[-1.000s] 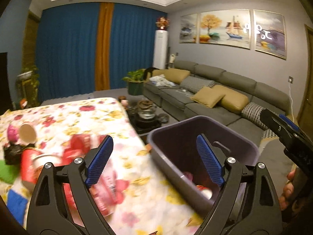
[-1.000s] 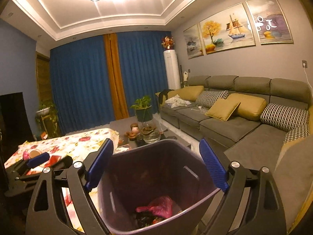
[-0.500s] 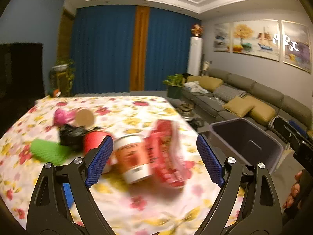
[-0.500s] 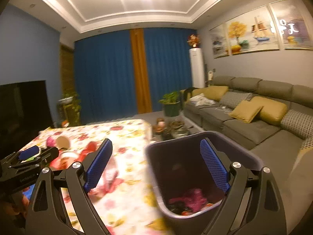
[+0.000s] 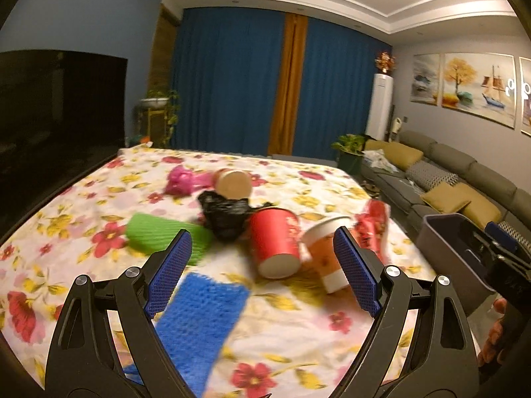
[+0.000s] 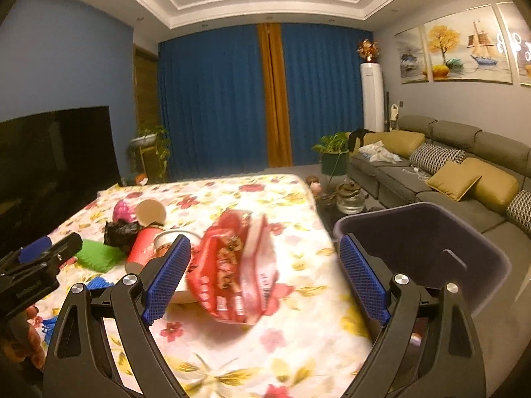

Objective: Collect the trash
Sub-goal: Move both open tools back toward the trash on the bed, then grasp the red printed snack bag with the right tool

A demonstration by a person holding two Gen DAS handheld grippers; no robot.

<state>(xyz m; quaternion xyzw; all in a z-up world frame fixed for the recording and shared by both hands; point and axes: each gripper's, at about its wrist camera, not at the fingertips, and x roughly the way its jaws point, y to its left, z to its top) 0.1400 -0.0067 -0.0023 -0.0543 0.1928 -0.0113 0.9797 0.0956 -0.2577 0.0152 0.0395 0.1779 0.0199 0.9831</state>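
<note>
Both tongs stand wide and empty: the left tongs (image 5: pixel 262 272) face the red cup (image 5: pixel 275 240) and the paper cup (image 5: pixel 327 253), the right tongs (image 6: pixel 264 275) frame the red wrapper (image 6: pixel 232 262). Trash lies clustered on the floral tabletop (image 5: pixel 298 341); the bin (image 6: pixel 428 252) stands just beside its edge. Risk: cups on their sides may roll away when nudged (the wrapper may crumple and slip).

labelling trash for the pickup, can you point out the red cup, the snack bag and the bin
red cup (image 5: pixel 277 237), left wrist view, on its red side wall
snack bag (image 6: pixel 232 265), right wrist view, on the middle of its printed red front
bin (image 6: pixel 411 232), right wrist view, on its dark inner wall
</note>
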